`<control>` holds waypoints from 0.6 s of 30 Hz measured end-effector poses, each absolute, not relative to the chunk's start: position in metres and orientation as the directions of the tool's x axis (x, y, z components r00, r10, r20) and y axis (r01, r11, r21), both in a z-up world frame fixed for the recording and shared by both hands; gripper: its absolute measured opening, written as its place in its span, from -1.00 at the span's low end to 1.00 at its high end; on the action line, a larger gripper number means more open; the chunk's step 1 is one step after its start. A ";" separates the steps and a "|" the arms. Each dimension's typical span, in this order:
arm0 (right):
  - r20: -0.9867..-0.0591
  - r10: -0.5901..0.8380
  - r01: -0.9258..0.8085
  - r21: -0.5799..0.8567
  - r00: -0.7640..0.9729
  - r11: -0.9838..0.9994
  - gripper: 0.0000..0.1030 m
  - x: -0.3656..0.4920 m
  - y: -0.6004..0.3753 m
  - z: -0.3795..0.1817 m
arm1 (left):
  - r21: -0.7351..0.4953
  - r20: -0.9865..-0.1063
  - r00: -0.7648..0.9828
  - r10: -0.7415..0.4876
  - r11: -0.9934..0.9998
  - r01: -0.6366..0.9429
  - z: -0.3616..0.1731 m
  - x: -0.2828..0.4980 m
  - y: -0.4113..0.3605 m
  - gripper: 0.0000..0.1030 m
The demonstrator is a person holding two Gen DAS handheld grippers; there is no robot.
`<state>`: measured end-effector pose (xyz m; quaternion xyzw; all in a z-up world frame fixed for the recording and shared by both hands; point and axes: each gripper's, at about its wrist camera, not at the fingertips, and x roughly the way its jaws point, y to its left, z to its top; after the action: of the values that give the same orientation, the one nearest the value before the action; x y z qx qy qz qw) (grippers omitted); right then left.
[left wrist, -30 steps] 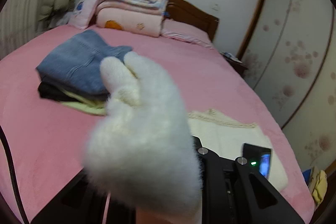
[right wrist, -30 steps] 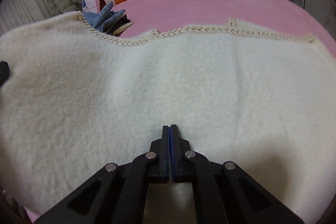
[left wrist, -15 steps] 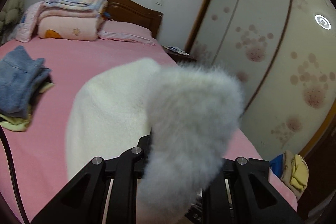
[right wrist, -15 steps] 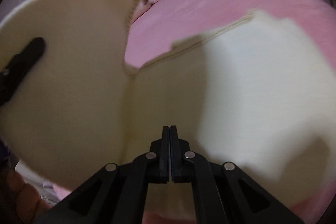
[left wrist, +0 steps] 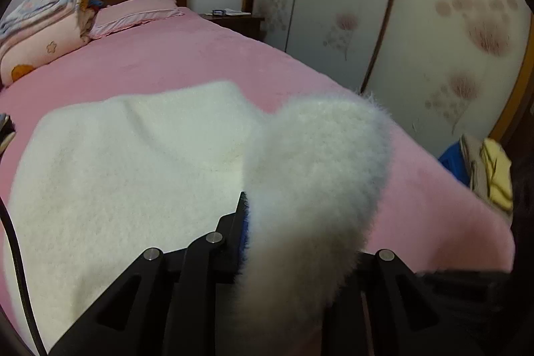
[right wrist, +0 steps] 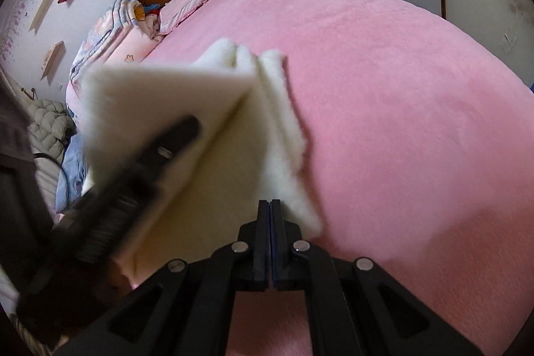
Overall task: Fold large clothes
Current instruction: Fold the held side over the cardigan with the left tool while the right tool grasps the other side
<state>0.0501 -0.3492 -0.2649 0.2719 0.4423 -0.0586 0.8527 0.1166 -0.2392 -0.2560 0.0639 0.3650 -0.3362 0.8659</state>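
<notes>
A large cream fleece garment (left wrist: 126, 162) lies on the pink bed (left wrist: 187, 55). My left gripper (left wrist: 253, 216) is shut on a fluffy edge of it, and the bunched cloth (left wrist: 317, 175) hides its right finger. In the right wrist view the garment (right wrist: 187, 122) is lifted and folded over on the left, with its plush edge (right wrist: 283, 109) hanging down. My right gripper (right wrist: 270, 209) has its jaws pressed together at the garment's lower edge; the cloth seems to be pinched there. The left gripper (right wrist: 133, 169) shows blurred against the cloth.
Folded quilts (left wrist: 40, 32) and a pillow (left wrist: 133, 12) lie at the headboard. A blue garment (right wrist: 71, 169) lies at the left. A nightstand (left wrist: 233, 19) and wardrobe doors (left wrist: 417, 22) stand to the right. A blue bin with clothes (left wrist: 480, 169) sits beside the bed.
Both grippers have swung right with the garment. The left half has been carried up and over toward the right, so the garment now stands folded. The folded jeans have left the left wrist view.
</notes>
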 end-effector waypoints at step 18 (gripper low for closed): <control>-0.779 0.090 0.268 0.319 0.621 0.909 -0.10 0.073 -0.373 -0.158 | -0.241 -0.753 0.421 -0.506 0.807 0.539 -0.152 0.124 -0.154 0.91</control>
<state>0.0729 -0.3729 -0.1577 0.2070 0.4323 -0.0509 0.8762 0.1236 -0.1539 -0.1519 0.0189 0.4396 -0.3098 0.8428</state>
